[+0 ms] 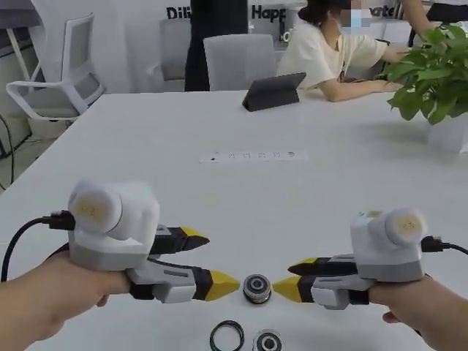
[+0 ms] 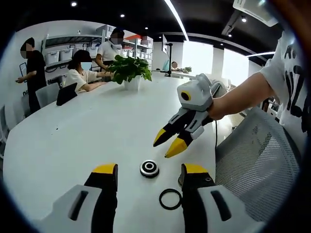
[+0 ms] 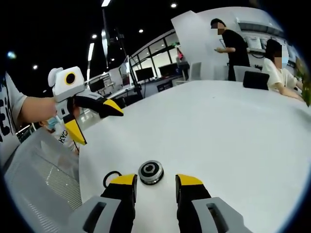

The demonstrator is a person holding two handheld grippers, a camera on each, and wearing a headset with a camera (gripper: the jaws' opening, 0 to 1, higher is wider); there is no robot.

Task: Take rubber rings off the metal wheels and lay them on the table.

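Note:
A small metal wheel (image 1: 257,287) with a black rubber ring around it lies on the white table (image 1: 219,197), between my two grippers. My left gripper (image 1: 222,261) is open, its yellow tips just left of the wheel. My right gripper (image 1: 282,276) is open too, its tips close on the wheel's right. A loose black rubber ring (image 1: 227,336) lies nearer me, beside a second wheel (image 1: 267,341). In the left gripper view the wheel (image 2: 149,168) sits just beyond my open left gripper (image 2: 150,170), with the ring (image 2: 170,199) to its right. In the right gripper view the wheel (image 3: 151,172) lies just ahead of the open right gripper (image 3: 156,180).
A dark tablet (image 1: 273,91) stands at the far side, where a seated person (image 1: 329,58) works. A green plant (image 1: 431,69) is at the far right. Grey chairs (image 1: 62,69) stand beyond the table. A row of sockets (image 1: 252,156) is set in the tabletop.

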